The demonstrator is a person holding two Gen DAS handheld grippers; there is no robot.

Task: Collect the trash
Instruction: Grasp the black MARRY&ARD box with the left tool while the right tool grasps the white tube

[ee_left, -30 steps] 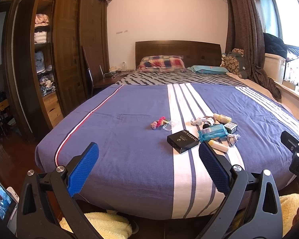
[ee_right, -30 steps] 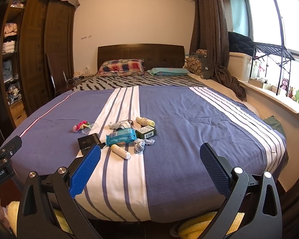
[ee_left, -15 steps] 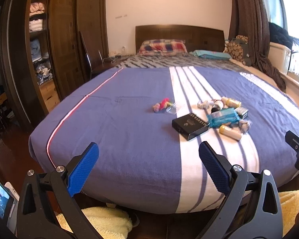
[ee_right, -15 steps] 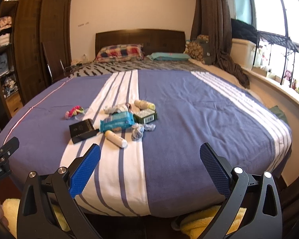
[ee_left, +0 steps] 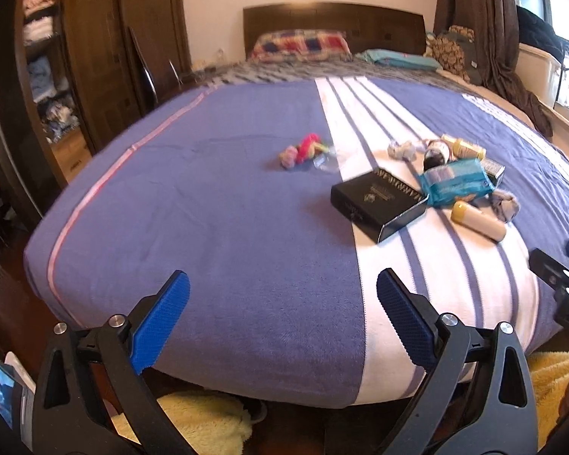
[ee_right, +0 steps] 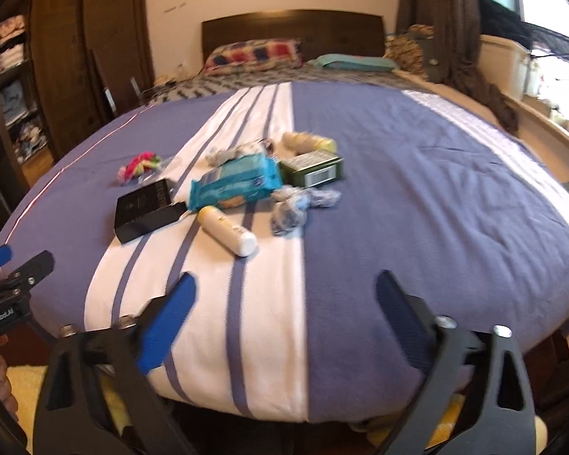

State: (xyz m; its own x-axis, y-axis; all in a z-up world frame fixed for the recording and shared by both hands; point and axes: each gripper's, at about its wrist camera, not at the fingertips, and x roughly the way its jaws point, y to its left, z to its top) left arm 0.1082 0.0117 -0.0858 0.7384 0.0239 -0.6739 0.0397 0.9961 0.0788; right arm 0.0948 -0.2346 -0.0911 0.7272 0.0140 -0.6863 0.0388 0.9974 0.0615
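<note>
A cluster of items lies on the bed's white stripes: a black box (ee_left: 377,199) (ee_right: 145,209), a blue wipes pack (ee_left: 455,182) (ee_right: 237,181), a white tube with a yellow cap (ee_left: 478,220) (ee_right: 227,229), a green box (ee_right: 313,168), crumpled tissues (ee_right: 296,204) (ee_left: 402,148), a small yellow bottle (ee_left: 462,146) and a pink hair tie bundle (ee_left: 301,149) (ee_right: 138,165). My left gripper (ee_left: 282,303) is open and empty above the bed's foot edge. My right gripper (ee_right: 284,303) is open and empty, short of the cluster.
The blue striped bedspread (ee_left: 208,197) covers the whole bed. A dark wardrobe (ee_left: 95,57) stands at the left. Curtains and a window sill (ee_right: 512,76) run along the right. Yellow rugs (ee_left: 193,417) lie on the floor at the bed's foot.
Both grippers have moved forward and tilted down toward the bed, so the cluster of items looks nearer and larger. Both jaws stay open.
</note>
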